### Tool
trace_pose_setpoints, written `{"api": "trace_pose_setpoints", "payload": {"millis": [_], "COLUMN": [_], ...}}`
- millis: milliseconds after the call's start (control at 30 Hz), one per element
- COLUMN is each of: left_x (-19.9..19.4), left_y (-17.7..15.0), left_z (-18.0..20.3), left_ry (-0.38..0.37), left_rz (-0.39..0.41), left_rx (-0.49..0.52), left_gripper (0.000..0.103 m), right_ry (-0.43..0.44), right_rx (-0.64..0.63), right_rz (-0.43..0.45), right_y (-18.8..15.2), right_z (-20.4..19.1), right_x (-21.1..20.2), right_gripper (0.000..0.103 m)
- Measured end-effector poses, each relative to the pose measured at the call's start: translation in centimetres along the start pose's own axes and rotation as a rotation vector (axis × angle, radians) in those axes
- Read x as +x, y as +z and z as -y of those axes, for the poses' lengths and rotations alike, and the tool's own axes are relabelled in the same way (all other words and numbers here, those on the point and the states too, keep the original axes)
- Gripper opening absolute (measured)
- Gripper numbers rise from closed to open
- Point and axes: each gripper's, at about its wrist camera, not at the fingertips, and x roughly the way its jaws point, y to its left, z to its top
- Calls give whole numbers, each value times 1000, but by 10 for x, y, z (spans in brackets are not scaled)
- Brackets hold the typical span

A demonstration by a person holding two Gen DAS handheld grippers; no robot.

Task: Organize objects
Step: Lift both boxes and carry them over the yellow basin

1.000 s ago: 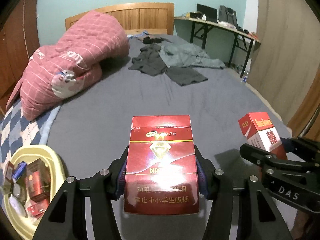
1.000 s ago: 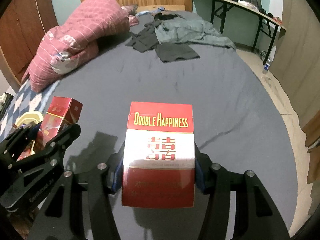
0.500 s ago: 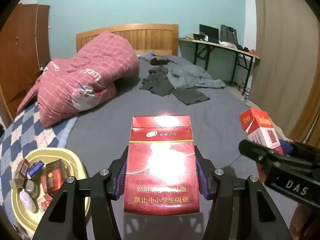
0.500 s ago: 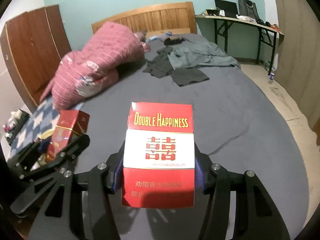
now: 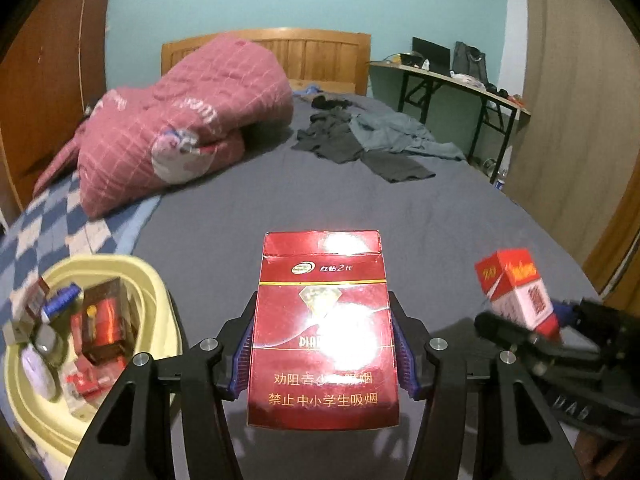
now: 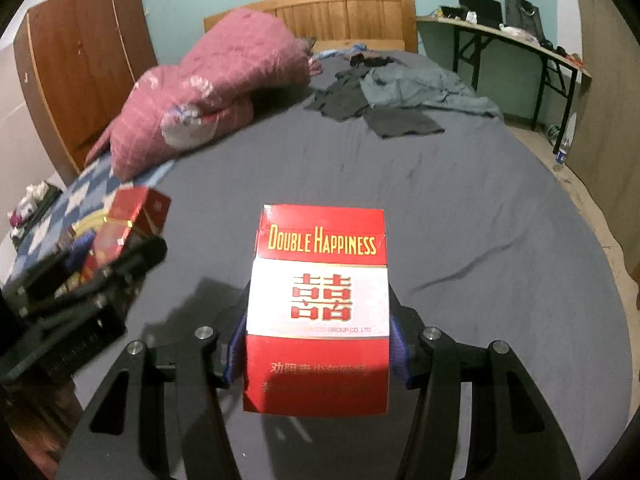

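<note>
My left gripper point(image 5: 322, 344) is shut on a dark red cigarette pack point(image 5: 322, 332), held upright above the grey bed sheet. My right gripper point(image 6: 318, 336) is shut on a red and white Double Happiness pack point(image 6: 318, 304). In the left wrist view the right gripper's pack point(image 5: 518, 288) shows at the right. In the right wrist view the left gripper's dark red pack point(image 6: 128, 220) shows at the left. A pale yellow basin point(image 5: 148, 280) with several small boxes and items sits at the lower left, beside the left gripper.
A pink quilt point(image 5: 188, 120) lies bundled at the bed's far left. Dark and grey clothes point(image 5: 368, 140) lie spread near the wooden headboard point(image 5: 320, 52). A folding desk point(image 5: 452, 80) stands at the right wall, a brown wardrobe point(image 6: 80, 72) at the left.
Both views have tilted up and now show more of the room. The yellow basin has drawn nearer to the left gripper. Both packs stay held.
</note>
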Motion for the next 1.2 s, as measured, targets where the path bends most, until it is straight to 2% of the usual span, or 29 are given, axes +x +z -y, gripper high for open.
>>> {"api": "trace_pose_setpoints", "payload": {"millis": [467, 800, 1000, 1200], "left_x": [5, -6, -26, -44], "left_y": [0, -2, -1, -4], "left_z": [-3, -29, -72, -123], "left_ry": [10, 54, 106, 210], "left_rz": [-29, -19, 8, 22], "left_rx": [-20, -2, -46, -91], "left_gripper": [56, 56, 56, 56], "right_ry": [0, 29, 67, 154], "right_rx": [23, -16, -68, -161], "right_rz": [-47, -72, -94, -99], "right_y": [-11, -16, -12, 6], "right_z": [3, -24, -65, -141], "right_x": [10, 15, 18, 25], "right_gripper": [57, 57, 57, 57]}}
